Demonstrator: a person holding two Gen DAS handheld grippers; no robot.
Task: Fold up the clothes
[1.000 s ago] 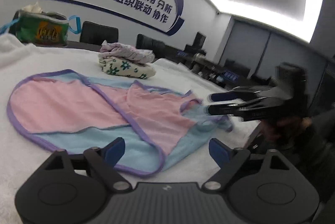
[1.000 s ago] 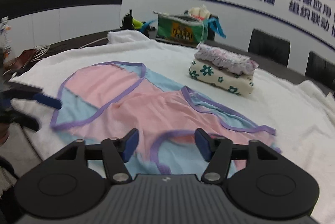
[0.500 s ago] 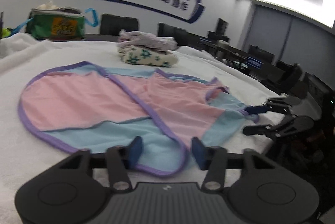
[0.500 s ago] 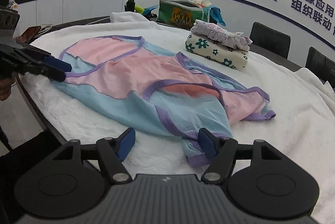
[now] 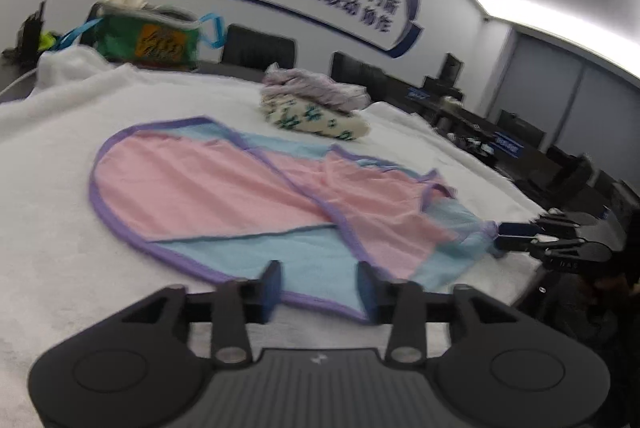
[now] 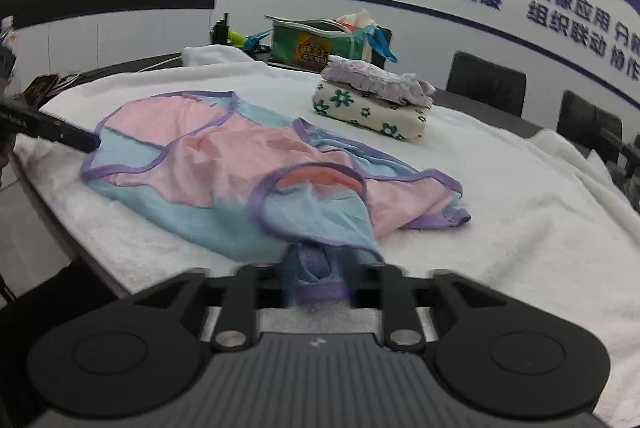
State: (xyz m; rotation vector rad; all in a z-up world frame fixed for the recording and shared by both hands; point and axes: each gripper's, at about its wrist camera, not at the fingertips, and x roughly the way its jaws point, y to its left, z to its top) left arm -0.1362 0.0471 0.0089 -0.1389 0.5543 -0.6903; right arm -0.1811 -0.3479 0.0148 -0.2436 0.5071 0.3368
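Note:
A pink and light-blue garment with purple trim (image 5: 256, 204) lies spread on a white towel (image 5: 60, 228); it also shows in the right wrist view (image 6: 224, 168). My left gripper (image 5: 318, 286) straddles the garment's near purple hem, its fingers still apart. My right gripper (image 6: 318, 278) is shut on the garment's blue corner. The right gripper also shows at the right of the left wrist view (image 5: 500, 234), pinching that corner. The left gripper (image 6: 90, 144) shows at the left of the right wrist view, at the garment's edge.
A stack of folded clothes (image 5: 316, 108) sits behind the garment, also in the right wrist view (image 6: 372, 100). A green bag (image 5: 148, 40) stands at the back. Dark chairs (image 5: 256, 48) line the far side. The towel's edge drops off near the right gripper.
My right gripper moved onto the garment's blue corner and closed on it. My left gripper moved in over the near hem and its fingers narrowed.

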